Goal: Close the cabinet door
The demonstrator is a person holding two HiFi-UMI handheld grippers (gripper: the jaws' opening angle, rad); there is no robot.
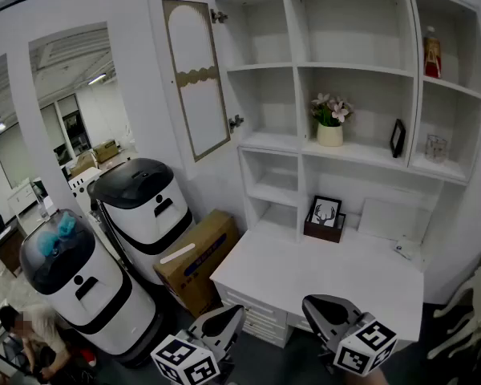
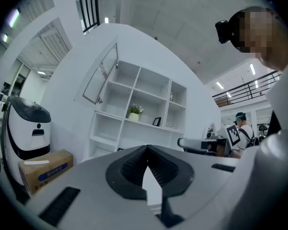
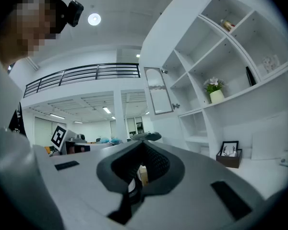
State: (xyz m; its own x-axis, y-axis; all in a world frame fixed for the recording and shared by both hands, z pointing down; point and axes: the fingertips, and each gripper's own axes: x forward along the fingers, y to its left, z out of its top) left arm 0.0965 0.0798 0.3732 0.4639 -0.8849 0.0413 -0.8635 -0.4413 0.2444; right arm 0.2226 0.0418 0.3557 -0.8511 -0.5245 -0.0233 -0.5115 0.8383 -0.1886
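Left gripper [image 1: 229, 318]: held level at the bottom edge of the head view, nose toward the desk [image 1: 337, 275]. In the left gripper view its jaws meet at the tips, with nothing between them. Marker cube on its back carries black-and-white squares only, no lettering.

Right gripper [image 1: 324, 306]: also level, just beside the left one, over the desk's front edge. Jaws fully together, holding nothing. Same kind of marker cube.

Neither gripper touches anything; both are well apart from the cabinet door [image 1: 196, 79].

Cabinet door: one, white with an arched inset panel and a scalloped band. It stands swung out to the left of the shelf unit [image 1: 293, 79], leaving the top left compartment uncovered. Two hinges [image 1: 235, 122] show on its right edge.

Shelf contents:
- one potted flower [image 1: 330, 122]
- one small black frame [image 1: 398, 137], leaning
- one bottle [image 1: 432, 54], label too small to read
- one clear glass [image 1: 436, 147]
- one framed antler picture [image 1: 326, 212], in a brown box on the desk

Floor, left of the desk: one cardboard box [image 1: 197, 260] with a blue label, print illegible, and two white-and-black machines [image 1: 143, 207]. One person [image 1: 26, 332] sits at the lower left.
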